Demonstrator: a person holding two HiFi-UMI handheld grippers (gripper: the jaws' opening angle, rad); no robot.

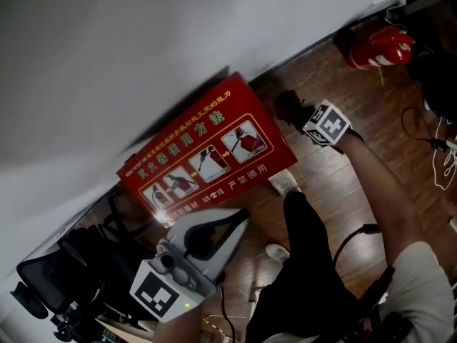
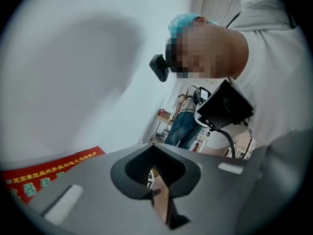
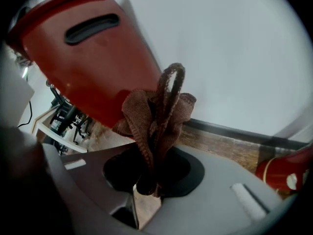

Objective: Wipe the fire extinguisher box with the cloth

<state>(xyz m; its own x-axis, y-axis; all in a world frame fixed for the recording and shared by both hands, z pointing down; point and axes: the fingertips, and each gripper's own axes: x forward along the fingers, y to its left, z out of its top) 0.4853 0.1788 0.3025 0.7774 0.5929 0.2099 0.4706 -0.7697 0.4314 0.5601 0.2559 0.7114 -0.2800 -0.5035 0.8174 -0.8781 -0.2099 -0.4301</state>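
Cloth (image 3: 156, 116) pinched in right tool (image 3: 146, 190) shows brown weave only close-up.

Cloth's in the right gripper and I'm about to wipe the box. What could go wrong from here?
1. The cloth is pinched in a bunch by the right gripper, with a loop sticking out; it may slip or wipe with little contact.
2. The box stands unheld by the wall, the left gripper clear of it; a hard push might shift it.
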